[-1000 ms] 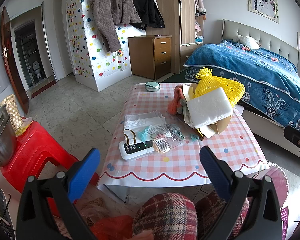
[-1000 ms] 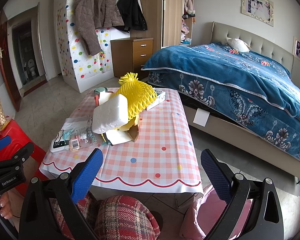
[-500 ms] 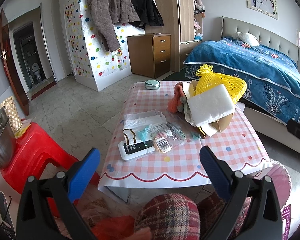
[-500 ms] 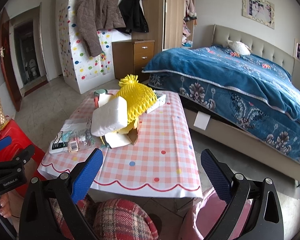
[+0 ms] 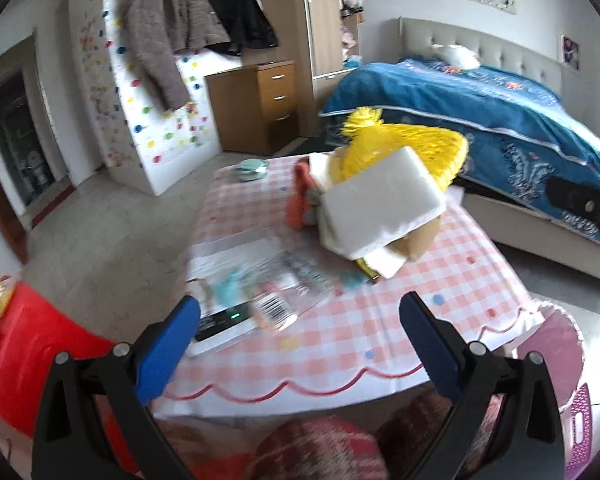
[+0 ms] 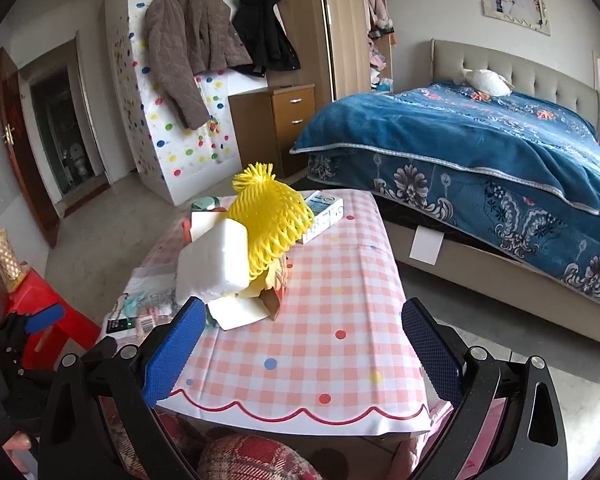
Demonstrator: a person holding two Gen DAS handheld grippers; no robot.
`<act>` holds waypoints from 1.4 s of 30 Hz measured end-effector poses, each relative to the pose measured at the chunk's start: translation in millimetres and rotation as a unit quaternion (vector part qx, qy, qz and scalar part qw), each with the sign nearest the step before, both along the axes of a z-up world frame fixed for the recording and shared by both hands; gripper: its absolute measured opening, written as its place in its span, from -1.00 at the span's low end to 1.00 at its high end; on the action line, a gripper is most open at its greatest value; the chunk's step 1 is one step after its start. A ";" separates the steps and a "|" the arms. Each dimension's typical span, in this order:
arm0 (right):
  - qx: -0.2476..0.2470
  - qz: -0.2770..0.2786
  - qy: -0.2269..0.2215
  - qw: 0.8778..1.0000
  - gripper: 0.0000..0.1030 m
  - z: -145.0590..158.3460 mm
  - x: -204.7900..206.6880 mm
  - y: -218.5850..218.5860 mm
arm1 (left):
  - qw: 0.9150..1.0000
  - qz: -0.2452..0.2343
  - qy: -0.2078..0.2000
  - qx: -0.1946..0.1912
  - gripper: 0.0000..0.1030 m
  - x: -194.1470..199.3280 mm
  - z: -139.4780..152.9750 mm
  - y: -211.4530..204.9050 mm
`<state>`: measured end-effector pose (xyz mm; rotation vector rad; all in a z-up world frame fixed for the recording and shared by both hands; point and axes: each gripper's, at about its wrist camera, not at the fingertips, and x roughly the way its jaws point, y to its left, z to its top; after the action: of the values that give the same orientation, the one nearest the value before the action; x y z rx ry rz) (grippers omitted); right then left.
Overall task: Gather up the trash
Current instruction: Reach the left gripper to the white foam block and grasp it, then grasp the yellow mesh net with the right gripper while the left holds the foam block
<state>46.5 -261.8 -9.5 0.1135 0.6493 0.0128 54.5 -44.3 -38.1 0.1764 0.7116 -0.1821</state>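
left gripper (image 5: 300,320): fingers spread wide and holding nothing, poised over the near edge of the table (image 5: 340,360), blurred in its own view.
right gripper (image 6: 300,332): fingers just as wide, nothing between them, held over the near right part of the same checked cloth.
wrappers (image 5: 284,284): flat clear plastic and a barcode label, just ahead of the left fingers and a little left of centre; the left hand looks the nearer one for these.
foam block (image 6: 212,264): white, tilted, resting on the trash heap mid-table, ahead and left of the right fingers, long axis running across the table in the left view.
yellow net (image 6: 272,220): behind and touching the block, the far end of the heap.
bed (image 6: 480,140): well beyond, right of the table.
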 end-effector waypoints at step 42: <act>0.016 0.042 0.037 0.998 0.54 -50.1 95.7 -15.3 | 0.998 -0.058 -0.007 0.027 -0.24 46.5 -25.7 -31.0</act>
<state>142.2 -277.1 -59.6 0.1189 0.7271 0.1005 101.1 -75.3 -63.8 0.2705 0.6931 -0.2726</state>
